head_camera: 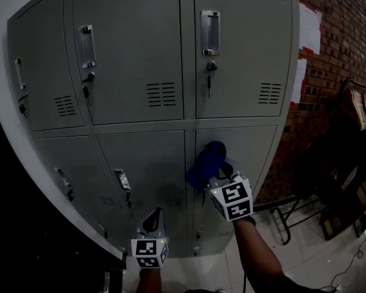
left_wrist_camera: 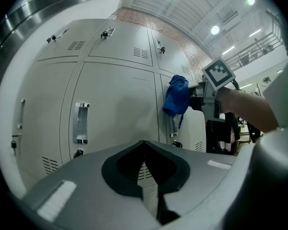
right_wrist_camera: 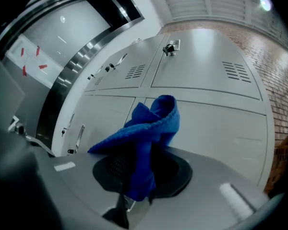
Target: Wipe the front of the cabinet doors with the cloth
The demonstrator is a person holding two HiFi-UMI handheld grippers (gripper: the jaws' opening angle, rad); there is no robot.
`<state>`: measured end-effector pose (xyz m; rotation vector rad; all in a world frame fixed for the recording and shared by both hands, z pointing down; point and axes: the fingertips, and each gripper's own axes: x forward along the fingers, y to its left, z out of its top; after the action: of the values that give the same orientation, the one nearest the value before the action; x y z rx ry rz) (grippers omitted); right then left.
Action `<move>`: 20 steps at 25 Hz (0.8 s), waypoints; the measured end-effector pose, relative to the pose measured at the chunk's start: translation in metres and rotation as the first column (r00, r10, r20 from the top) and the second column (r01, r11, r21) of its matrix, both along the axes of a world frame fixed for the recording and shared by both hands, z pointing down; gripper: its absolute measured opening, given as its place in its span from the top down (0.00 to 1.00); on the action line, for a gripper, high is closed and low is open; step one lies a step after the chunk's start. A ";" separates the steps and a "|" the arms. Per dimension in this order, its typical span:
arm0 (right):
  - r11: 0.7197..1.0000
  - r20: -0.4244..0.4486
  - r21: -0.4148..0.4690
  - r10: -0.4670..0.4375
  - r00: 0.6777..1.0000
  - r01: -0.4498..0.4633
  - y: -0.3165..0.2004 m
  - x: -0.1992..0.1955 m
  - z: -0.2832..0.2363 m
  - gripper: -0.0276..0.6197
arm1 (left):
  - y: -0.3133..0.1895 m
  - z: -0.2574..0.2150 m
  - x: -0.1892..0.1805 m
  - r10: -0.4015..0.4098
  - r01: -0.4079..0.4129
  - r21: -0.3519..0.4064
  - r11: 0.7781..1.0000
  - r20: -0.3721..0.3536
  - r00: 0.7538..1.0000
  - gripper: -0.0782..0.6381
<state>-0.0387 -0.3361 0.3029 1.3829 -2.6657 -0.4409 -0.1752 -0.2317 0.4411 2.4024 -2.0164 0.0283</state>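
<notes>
A grey metal cabinet [head_camera: 134, 54] with two rows of locker doors fills the head view. The blue cloth [head_camera: 207, 162] is bunched against the lower right door [head_camera: 250, 148], near its upper left corner. My right gripper [head_camera: 215, 177] is shut on the cloth, whose folds [right_wrist_camera: 151, 126] rise out of the jaws towards the door panel. My left gripper [head_camera: 152, 223] hangs lower, in front of the lower middle door, shut with nothing in it [left_wrist_camera: 145, 166]. From the left gripper view the cloth [left_wrist_camera: 176, 95] and right gripper [left_wrist_camera: 201, 98] show at the right.
Recessed handles [head_camera: 210, 32] with keys [head_camera: 210, 72] hanging from the locks stick out from the doors. A brick wall [head_camera: 338, 47] with white sheets [head_camera: 309, 28] adjoins on the right. A dark rack with hangers [head_camera: 354, 124] stands on the floor at the right.
</notes>
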 end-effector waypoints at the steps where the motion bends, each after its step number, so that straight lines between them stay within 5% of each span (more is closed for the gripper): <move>1: 1.000 -0.005 -0.004 0.016 1.000 -0.016 -0.002 -0.002 0.003 0.83 | 0.000 0.001 -0.002 -0.002 0.002 -0.002 1.000 -0.002 1.000 0.87; 12: 0.998 -0.022 0.009 0.069 0.997 -0.069 -0.006 0.000 0.003 0.84 | -0.003 0.005 -0.005 0.014 -0.014 -0.012 1.000 -0.005 1.000 0.87; 20: 0.993 -0.017 -0.009 0.115 0.993 -0.115 -0.014 0.036 0.009 0.84 | -0.008 0.005 0.013 0.037 -0.037 -0.011 0.999 -0.003 0.999 0.87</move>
<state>-0.0022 -0.3497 0.3122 1.5133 -2.5554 -0.4249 -0.1620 -0.2400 0.4458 2.4316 -1.9653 0.0360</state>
